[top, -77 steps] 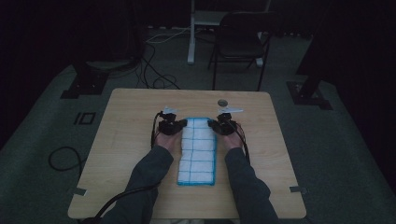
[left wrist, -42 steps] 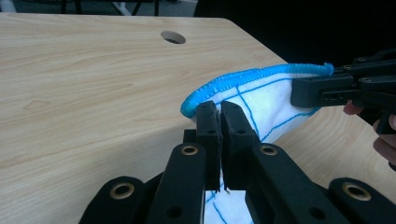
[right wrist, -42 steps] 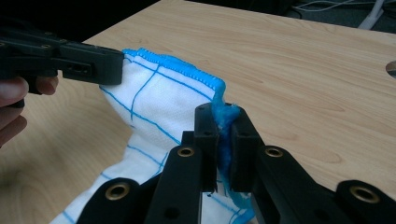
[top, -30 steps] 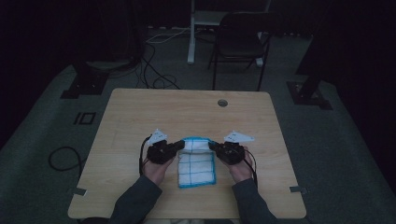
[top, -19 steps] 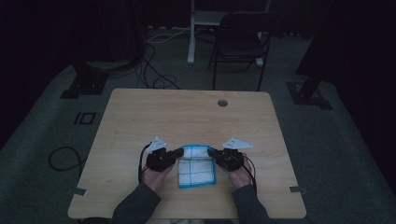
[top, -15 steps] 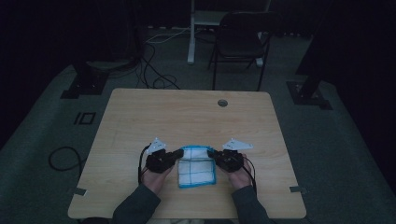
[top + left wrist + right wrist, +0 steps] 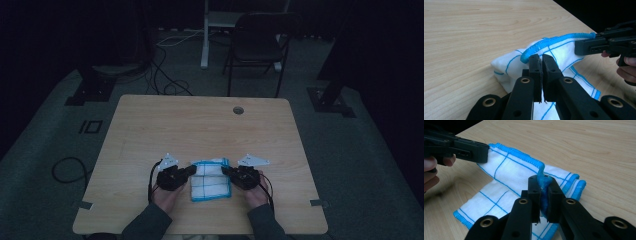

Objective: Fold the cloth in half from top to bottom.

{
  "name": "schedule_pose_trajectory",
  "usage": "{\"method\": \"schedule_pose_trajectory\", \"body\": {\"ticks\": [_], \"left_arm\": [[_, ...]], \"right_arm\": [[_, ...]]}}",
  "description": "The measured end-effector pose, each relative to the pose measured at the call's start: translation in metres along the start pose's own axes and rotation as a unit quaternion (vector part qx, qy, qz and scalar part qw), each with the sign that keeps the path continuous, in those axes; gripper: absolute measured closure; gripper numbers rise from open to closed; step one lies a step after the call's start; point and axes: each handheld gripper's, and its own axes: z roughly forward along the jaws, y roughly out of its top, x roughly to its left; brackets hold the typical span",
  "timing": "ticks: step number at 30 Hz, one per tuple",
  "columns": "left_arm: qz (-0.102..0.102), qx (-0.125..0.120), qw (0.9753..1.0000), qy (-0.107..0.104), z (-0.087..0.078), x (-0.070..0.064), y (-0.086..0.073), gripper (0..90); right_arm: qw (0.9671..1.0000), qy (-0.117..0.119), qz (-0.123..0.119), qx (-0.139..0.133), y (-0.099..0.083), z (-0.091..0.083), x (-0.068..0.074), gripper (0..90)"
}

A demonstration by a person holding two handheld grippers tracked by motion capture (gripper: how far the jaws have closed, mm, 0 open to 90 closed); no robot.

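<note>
The white cloth with blue edging (image 7: 210, 181) lies near the front edge of the wooden table (image 7: 200, 125), and it is now about half as long as it was a couple of seconds ago: its far edge has been carried back toward the person. The left gripper (image 7: 541, 60) and right gripper (image 7: 543, 182) are each clamped on a corner of that blue hem, held over the near half, so the fold looks nearly complete and letting go is probably next

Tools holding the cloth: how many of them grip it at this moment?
2. The left tool is shut on the blue hem of the cloth at its left side; the right tool pinches the hem at its right side.
</note>
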Motion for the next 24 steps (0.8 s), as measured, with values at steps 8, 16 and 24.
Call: {"method": "schedule_pose_trajectory", "body": {"ticks": [8, 16, 24], "left_arm": [[-0.001, 0.005, 1.0, 0.003, 0.0, 0.0, -0.007, 87.7], [-0.006, 0.011, 0.9999, 0.002, 0.001, -0.001, -0.013, 87.6], [-0.006, 0.014, 0.9999, 0.003, 0.0, -0.002, -0.018, 85.9]], "right_arm": [[1.0, 0.002, 0.003, 0.006, -0.005, 0.001, 0.002, 85.0], [1.0, 0.003, 0.002, 0.009, -0.009, 0.002, 0.003, 85.1], [0.9999, 0.006, 0.006, 0.012, -0.014, 0.001, 0.005, 85.1]]}}
